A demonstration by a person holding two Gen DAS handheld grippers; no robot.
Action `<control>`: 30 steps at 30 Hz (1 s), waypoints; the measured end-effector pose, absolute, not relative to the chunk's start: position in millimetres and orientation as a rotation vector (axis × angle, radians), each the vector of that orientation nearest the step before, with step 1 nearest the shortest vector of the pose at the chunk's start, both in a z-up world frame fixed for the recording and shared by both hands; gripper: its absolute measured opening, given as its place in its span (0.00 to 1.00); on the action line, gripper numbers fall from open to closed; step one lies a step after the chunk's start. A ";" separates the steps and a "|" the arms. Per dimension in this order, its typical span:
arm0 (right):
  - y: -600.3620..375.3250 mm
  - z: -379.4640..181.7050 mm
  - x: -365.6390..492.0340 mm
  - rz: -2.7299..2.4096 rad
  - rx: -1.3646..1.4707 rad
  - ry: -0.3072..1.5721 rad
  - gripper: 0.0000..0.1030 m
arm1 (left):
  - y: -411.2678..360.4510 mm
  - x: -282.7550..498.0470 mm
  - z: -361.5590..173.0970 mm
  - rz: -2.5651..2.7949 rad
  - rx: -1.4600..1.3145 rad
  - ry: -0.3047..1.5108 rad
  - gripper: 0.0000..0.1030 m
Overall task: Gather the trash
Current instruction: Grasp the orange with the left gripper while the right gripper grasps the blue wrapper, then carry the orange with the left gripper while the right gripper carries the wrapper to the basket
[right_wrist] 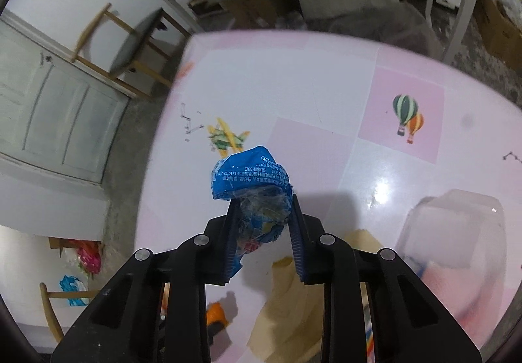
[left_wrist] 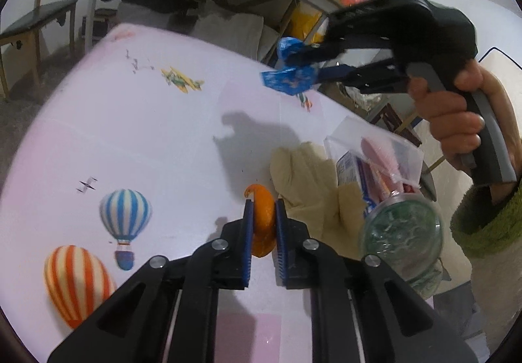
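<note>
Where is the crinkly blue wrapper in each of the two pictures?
Left wrist view: the blue wrapper is upper right of middle, pinched in the right claw, above the table.
Right wrist view: the wrapper is in the middle, sticking out between that claw's fingers.
Shared landmark: the yellow plane picture on the tablecloth.

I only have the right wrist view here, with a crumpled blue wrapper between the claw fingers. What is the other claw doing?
Observer: The left claw is shut on a curled orange peel.
Operator: Anything near it on the table that I can't make out?
Observer: A clear round plastic cup with a green lining lies on its side right of the peel.
Operator: And my wrapper, is it off the table?
Observer: Yes, the right claw holds the crumpled blue wrapper above the pink table.
</note>
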State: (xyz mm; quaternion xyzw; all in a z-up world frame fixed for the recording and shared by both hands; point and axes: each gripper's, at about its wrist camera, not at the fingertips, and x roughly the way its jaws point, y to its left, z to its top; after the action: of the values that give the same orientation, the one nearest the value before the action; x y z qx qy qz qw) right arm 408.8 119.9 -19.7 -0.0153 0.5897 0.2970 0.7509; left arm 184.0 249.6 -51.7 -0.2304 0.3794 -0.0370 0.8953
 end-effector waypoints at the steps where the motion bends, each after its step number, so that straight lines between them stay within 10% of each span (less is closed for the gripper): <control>1: 115.7 -12.9 405.8 0.656 -0.026 1.273 0.26 | 250.1 180.6 -47.9 -0.074 -0.477 0.776 0.11; 30: -40.6 61.4 274.4 0.626 0.149 1.060 0.26 | 188.7 104.6 67.2 -0.276 -0.423 0.520 0.11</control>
State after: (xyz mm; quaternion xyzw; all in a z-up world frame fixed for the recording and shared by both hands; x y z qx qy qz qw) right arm 274.4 -40.6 61.4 0.0698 0.4968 0.2935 0.8137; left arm 104.6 188.7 67.2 -0.2068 0.2545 -0.1352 0.9350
